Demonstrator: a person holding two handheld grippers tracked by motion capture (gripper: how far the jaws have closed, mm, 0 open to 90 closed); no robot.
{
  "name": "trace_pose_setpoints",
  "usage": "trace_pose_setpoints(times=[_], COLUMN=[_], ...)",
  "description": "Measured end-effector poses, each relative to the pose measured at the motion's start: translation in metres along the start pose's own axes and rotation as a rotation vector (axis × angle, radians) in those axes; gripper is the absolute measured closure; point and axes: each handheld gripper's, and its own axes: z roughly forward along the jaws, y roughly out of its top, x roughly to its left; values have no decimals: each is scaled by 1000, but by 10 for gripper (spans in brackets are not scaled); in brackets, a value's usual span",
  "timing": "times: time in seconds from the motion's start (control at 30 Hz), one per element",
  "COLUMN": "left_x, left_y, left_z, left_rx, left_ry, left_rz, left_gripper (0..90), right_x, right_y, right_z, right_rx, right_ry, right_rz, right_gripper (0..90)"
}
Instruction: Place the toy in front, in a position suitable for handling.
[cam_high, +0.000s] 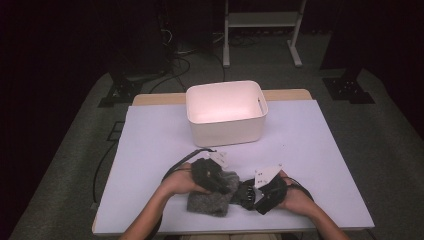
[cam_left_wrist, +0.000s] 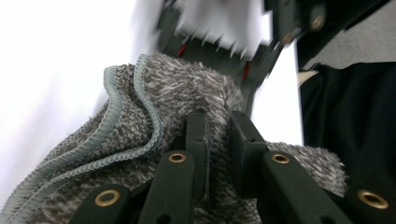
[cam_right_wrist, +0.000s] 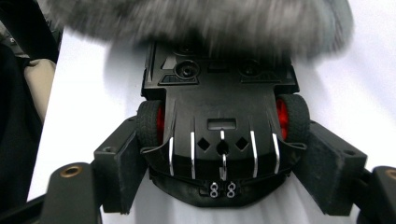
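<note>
Grey fleecy cloth (cam_left_wrist: 154, 116) lies at the near edge of the white table (cam_high: 150, 140), in front of the empty white bin (cam_high: 226, 114). Left gripper (cam_high: 223, 186) has its jaws nearly together, pinching a fold of the cloth, as its own view shows. Right gripper (cam_right_wrist: 224, 158) has its jaws spread wide, pads pressed against both wheeled flanks of a black toy car (cam_right_wrist: 219, 116), underside up. Car sits just right of the cloth, its far end touching the cloth. Both hands rest on the table.
</note>
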Motion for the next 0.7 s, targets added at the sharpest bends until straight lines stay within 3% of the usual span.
trace_pose_setpoints(times=[0.1,0.3,0.4,0.47,0.5,0.6,0.7], left_x=[-4,-5,-5,-7,-7,-6,-3], left_y=[5,-5,-17,-40,-40,-66,-70], left_z=[3,-6,-15,-31,-31,-51,-57], left_rx=[10,16,15,-8,-8,-26,-41], left_ry=[20,37,58,93,93,128,128], left_rz=[25,15,-2,-39,-39,-104,-116], left_gripper=[796,796,796,795,795,795,795], right_x=[0,0,0,0,0,-1,-1], right_y=[-1,-1,0,0,0,-1,-1], right_z=[0,0,0,0,0,0,0], right_rx=[-4,-3,0,2,2,-3,-4], right_ry=[0,-2,-3,-1,-1,2,-1], right_rz=[-1,-3,-9,-12,-12,-12,-15], right_gripper=[230,230,231,231,231,231,231])
